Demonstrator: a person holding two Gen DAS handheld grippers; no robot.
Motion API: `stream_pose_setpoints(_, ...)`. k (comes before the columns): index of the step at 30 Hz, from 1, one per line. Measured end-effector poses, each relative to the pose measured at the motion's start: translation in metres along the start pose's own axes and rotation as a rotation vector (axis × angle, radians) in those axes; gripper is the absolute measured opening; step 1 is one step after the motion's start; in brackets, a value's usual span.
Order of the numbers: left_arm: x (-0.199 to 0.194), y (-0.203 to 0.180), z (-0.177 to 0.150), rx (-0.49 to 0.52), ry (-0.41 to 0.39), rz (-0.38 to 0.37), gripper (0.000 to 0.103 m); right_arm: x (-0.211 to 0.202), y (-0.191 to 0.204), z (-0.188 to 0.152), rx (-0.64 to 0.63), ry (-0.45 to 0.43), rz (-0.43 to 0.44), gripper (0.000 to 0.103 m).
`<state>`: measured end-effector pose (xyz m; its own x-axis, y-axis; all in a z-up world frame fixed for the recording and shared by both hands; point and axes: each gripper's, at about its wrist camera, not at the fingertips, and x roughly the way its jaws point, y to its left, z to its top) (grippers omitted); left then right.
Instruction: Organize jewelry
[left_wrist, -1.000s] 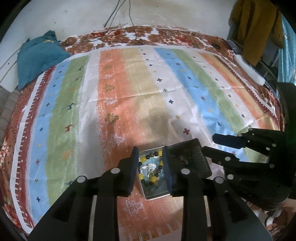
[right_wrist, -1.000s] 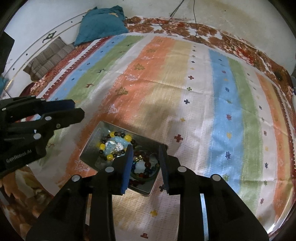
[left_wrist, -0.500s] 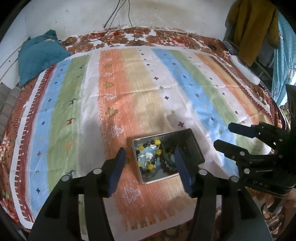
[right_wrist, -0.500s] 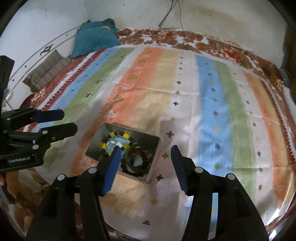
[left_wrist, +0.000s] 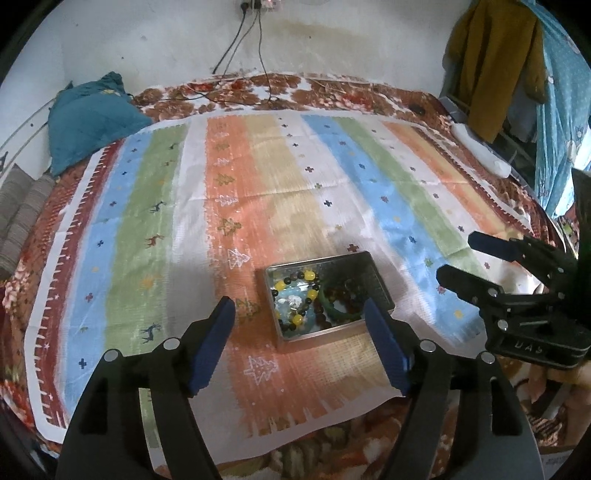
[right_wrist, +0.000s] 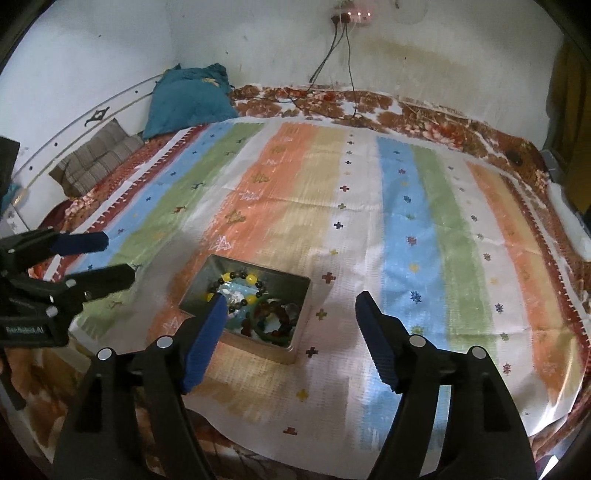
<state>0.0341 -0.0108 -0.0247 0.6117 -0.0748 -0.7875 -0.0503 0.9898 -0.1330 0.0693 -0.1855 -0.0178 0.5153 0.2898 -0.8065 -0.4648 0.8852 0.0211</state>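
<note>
tins: 1 (left_wrist: 364, 262) | hand-held grippers: 2 (left_wrist: 301, 345) | pillows: 1 (left_wrist: 88, 118)

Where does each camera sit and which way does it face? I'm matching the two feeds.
Left wrist: on the left gripper, angled down at the metal tray of bracelets; right gripper shows at right.
Right wrist: on the right gripper, angled down likewise; left gripper shows at left.
Shared: tray, striped cloth, teal pillow.

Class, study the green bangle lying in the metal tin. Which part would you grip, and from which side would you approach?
Grip the green bangle across its rim, one finger inside the ring and one outside, coming from above. It lies roughly flat in the metal tin, whose walls block any sideways approach. Choose the stretch of rim near the tin's front wall, away from the dark red bead bracelet crowding it.
</note>
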Motion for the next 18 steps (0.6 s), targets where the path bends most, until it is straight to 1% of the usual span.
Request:
stream_pose_setpoints(2, -0.005, 0.001, -0.002, -0.003, -0.011, 0.001, 0.076, -0.005, 0.002, -0.003, -0.007, -0.012, -0.005, 0.076)
stream_pose_setpoints(4, -0.009, 0.000, -0.004, 0.009, -0.021, 0.000, 0.083, -0.012, 0.005, -0.006, -0.016, -0.034, -0.013, 0.078)
stream_pose_setpoints(5, -0.012, -0.002, -0.006, 0.018, -0.034, 0.009, 0.085, -0.015, 0.006, -0.007, -0.019, -0.044, -0.018, 0.080)
stream_pose_setpoints(6, -0.015, -0.004, -0.007, 0.026, -0.049, 0.019, 0.089, -0.018, 0.006, -0.008, -0.021, -0.057, -0.020, 0.081)
stream_pose_setpoints(7, -0.018, -0.006, -0.008, 0.031, -0.061, 0.026, 0.093, -0.021, 0.006, -0.009, -0.019, -0.064, -0.021, 0.084)
stream_pose_setpoints(9, -0.022, -0.006, -0.010, 0.030, -0.072, 0.023, 0.097, -0.025, 0.005, -0.010, -0.011, -0.081, -0.030, 0.087)
stream_pose_setpoints(11, -0.023, -0.005, -0.011, 0.025, -0.073, 0.019, 0.097, -0.028, 0.004, -0.011, -0.003, -0.089, -0.037, 0.092)
stream_pose_setpoints(14, -0.024, -0.006, -0.013, 0.026, -0.069, 0.027, 0.097, -0.028, 0.005, -0.013, -0.004, -0.084, -0.043, 0.093)
stream_pose_setpoints(18, -0.032, -0.003, -0.013, 0.010, -0.114, -0.001, 0.097, -0.029, 0.008, -0.015, -0.010, -0.075, -0.024, 0.095)
